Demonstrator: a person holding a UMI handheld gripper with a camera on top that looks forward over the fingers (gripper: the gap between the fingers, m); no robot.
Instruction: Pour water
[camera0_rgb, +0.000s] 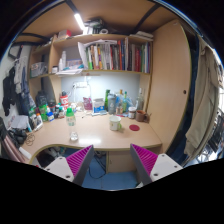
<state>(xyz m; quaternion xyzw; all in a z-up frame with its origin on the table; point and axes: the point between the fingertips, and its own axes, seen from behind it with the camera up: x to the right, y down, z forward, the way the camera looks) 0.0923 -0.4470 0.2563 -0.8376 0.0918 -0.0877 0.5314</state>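
Note:
A clear water bottle with a green cap (70, 122) stands on the wooden desk (92, 133), left of centre. Further right on the desk sits a small pale cup (116, 123). My gripper (111, 163) hovers well short of the desk, over the blue floor in front of it. Its two fingers with magenta pads (78, 160) stand wide apart and hold nothing. Bottle and cup are both far beyond the fingertips.
Several bottles and jars (116, 101) line the back of the desk under a bookshelf (112, 55). More bottles (38, 110) crowd the left side. A tall wooden cabinet (168, 85) stands to the right, with hanging clothes (206, 100) beside it.

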